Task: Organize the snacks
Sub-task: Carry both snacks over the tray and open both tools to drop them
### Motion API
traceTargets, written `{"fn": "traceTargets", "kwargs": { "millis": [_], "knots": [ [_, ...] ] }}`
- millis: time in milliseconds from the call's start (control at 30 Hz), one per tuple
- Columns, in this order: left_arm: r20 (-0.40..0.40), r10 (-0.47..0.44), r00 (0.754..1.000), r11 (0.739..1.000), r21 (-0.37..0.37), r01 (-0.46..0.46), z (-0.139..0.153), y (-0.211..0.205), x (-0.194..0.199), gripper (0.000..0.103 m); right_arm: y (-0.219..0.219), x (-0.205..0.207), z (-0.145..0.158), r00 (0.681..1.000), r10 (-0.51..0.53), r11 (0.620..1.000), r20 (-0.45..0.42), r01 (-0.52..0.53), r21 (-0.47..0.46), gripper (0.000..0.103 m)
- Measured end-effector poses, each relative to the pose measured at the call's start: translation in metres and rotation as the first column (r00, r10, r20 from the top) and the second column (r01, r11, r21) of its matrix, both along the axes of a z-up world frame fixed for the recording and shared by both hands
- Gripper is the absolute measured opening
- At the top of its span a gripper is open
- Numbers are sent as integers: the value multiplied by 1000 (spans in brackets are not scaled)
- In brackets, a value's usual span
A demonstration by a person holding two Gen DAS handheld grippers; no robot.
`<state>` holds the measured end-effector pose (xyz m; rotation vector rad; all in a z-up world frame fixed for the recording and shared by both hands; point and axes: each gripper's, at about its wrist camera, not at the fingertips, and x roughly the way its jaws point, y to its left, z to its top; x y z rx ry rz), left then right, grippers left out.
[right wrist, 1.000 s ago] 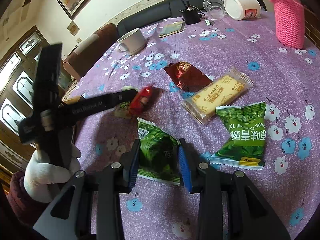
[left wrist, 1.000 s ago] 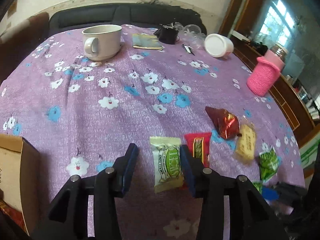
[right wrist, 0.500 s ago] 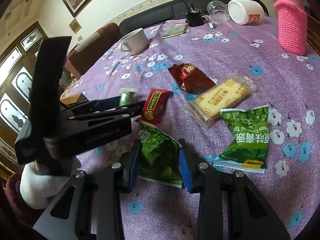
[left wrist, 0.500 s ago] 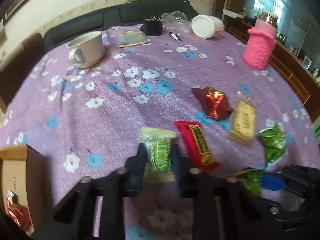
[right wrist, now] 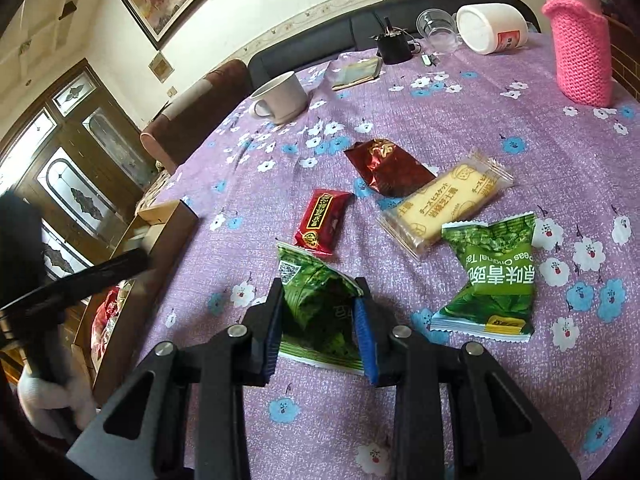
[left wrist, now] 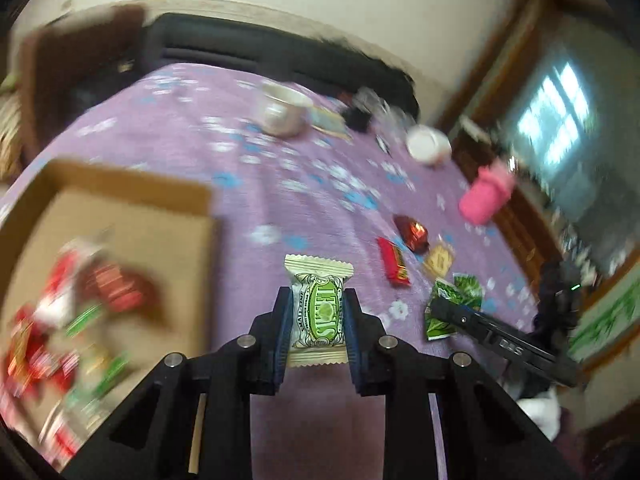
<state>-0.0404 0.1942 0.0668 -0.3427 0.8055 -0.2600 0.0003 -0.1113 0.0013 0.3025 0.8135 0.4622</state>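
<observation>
While both jaws pinch snack packets (left wrist: 318, 312), cardboard box (left wrist: 132, 184) holds mixed wrapped snacks (left wrist: 108, 284)

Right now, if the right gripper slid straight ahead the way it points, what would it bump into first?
Holding the green snack bag, the right gripper would probably meet the red candy bar first; it lies just beyond the bag, though depth is hard to judge.

The green packet (right wrist: 494, 276) at near right reads "Peas Original", upside down, with large Chinese characters. The biscuit pack (right wrist: 444, 202) farther off bears Japanese lettering. Print on the other wrappers is unreadable.
</observation>
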Motion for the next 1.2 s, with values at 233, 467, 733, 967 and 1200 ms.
{"fn": "traceTargets", "kwargs": {
  "millis": [233,467,733,967,1200],
  "knots": [
    [14,203,979,973,-117,-200,0,93,-59,23,12,-9,4,999,9,998,43,-6,-68,34],
    [8,271,962,957,-109,-269,-13,126,-85,23,53,-34,24,994,101,994,49,-99,-35,35],
    [-18,307,952,951,-42,-307,-27,139,-97,24,164,-72,48,930,362,932,62,-359,-50,35],
    [-25,288,957,958,5,-287,-34,139,-106,24,239,-88,37,874,485,872,27,-480,-101,35],
    [-10,267,964,963,-33,-267,-31,137,-108,45,273,-84,24,865,501,854,6,-494,-166,36]
  ]
}}
